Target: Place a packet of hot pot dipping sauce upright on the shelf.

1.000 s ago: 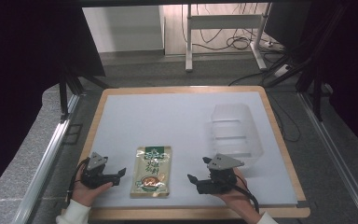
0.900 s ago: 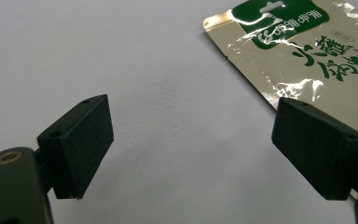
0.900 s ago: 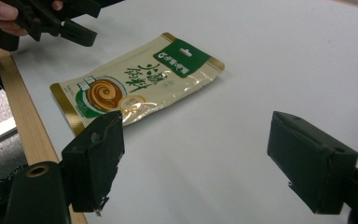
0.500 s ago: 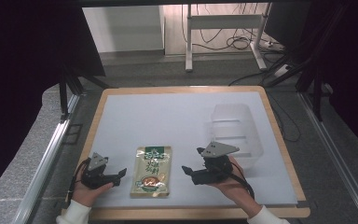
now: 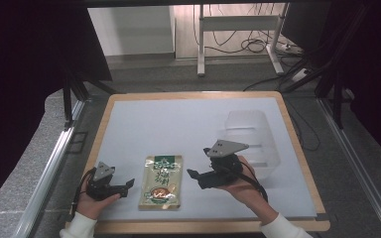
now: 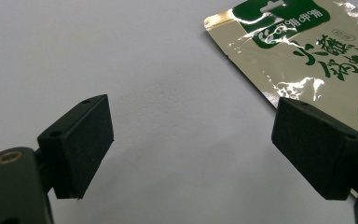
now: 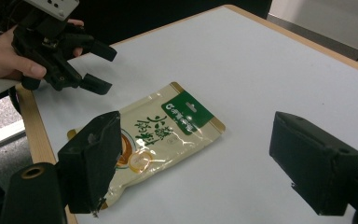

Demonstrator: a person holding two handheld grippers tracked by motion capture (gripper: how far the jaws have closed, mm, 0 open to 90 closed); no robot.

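Left gripper (image 5: pixel 124 185) and right gripper (image 5: pixel 194 175) flank the pouch (image 5: pixel 162 181), jaws wide, holding nothing.

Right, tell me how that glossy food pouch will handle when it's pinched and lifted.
The pouch lies flat and thin, so it will probably flop and sag when lifted by one edge. Its shiny foil face looks slick, so it may slide on the table if pushed. It seems light for its size.
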